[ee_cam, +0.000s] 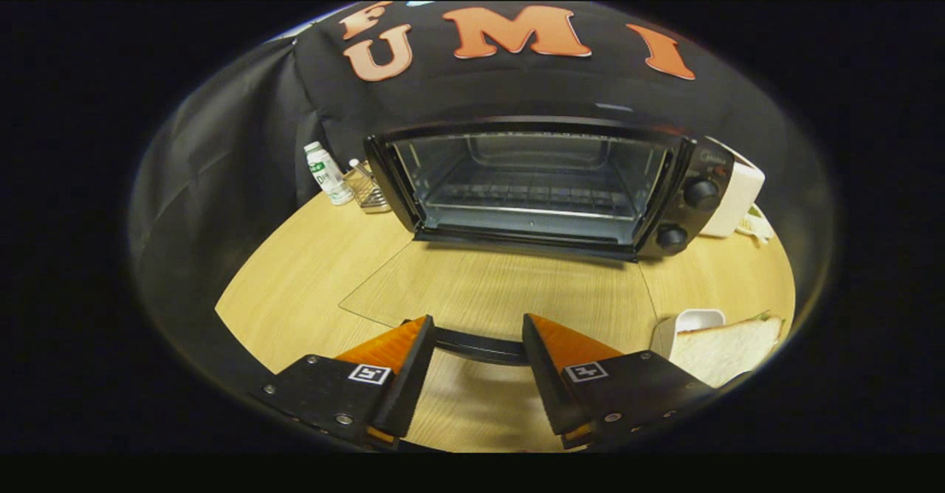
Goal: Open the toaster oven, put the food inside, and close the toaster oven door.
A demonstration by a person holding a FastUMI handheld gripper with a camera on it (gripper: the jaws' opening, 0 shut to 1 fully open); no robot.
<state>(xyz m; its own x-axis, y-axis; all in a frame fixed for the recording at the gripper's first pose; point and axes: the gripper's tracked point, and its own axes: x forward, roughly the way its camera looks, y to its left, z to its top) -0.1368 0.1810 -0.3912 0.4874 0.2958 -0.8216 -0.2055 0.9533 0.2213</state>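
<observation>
Wooden tabletop (310, 271) is seen in the gripper view, backed by black cloth. An oven (543, 183) stands at the far side of the table, well beyond the fingers. Its door (502, 286) is folded fully down, and the glass lies flat on the table, reaching toward the gripper. The door handle (480, 347) runs crosswise between the fingertips. The gripper (478, 342) is spread apart, with a finger at each side of the handle; no pressure on the handle can be made out, so the tool is judged released. The cavity and its rack are exposed. A sandwich (727, 349) lies just to the right of the right finger, beside a white container (690, 323). A bottle (326, 173) and a wire basket (369, 187) stand left of the oven.

Opening is judged complete. The food lies to the right of the tool, nearly level with the fingertips, so a sideways shift is called for before any advance toward the cavity.
</observation>
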